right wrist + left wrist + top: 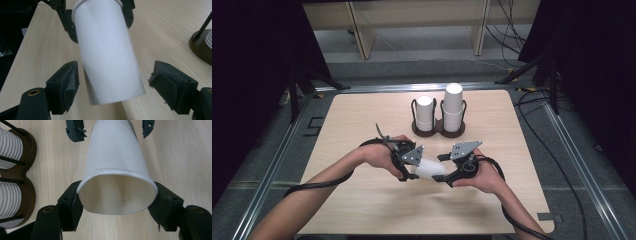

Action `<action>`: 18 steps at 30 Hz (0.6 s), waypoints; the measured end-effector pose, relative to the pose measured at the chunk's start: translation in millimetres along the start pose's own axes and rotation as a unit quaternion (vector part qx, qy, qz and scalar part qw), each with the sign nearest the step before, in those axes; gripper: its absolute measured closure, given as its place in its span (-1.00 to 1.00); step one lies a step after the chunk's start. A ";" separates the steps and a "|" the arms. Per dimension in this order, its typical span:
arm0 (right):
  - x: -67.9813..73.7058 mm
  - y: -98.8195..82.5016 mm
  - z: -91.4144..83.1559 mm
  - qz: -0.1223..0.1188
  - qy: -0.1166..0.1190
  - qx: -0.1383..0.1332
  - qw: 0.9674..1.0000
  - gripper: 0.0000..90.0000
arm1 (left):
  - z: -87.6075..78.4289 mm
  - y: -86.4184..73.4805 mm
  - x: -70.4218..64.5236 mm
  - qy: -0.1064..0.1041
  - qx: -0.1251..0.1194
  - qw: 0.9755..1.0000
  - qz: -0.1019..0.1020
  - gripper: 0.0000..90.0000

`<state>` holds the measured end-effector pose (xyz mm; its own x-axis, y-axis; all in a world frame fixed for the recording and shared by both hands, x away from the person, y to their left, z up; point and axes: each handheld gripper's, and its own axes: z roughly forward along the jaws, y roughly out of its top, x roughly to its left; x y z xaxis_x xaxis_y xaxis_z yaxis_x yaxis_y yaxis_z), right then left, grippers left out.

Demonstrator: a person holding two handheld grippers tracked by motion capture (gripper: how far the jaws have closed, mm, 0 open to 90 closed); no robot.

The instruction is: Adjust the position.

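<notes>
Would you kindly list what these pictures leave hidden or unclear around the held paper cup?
- High view: the paper cup is mostly covered by the left gripper and right gripper.
- Left gripper view: the cup's base is cut off by the top edge.
- Right gripper view: the cup holder is cut off at the right edge.

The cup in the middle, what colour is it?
Plain white; the cup shows best in the right gripper view.
</notes>
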<state>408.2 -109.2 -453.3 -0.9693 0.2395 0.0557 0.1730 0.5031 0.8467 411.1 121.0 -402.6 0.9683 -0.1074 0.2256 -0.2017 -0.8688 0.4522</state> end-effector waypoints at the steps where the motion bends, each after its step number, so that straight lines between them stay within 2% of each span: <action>1: -0.2 0.7 -0.4 -0.003 -0.003 0.002 1.000 -0.50 | 0.1 0.2 0.2 0.000 0.002 1.000 0.000 -0.28; 10: -0.2 2.0 4.8 -0.008 -0.001 0.005 1.000 -0.51 | -0.3 2.9 1.3 0.000 0.009 1.000 0.002 -0.28; 14: 1.0 3.3 6.9 -0.006 0.001 0.015 1.000 -0.51 | -0.4 4.4 1.4 0.000 0.011 1.000 0.004 -0.28; 18: 0.3 5.0 9.3 -0.014 0.002 0.020 1.000 -0.51 | -0.6 6.3 1.2 0.000 0.009 1.000 0.004 -0.28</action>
<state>410.4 -98.8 -453.9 -0.9747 0.2208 0.0340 0.1517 0.5425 0.8262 410.9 115.7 -399.0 0.9666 -0.1137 0.2297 -0.2065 -0.8765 0.4349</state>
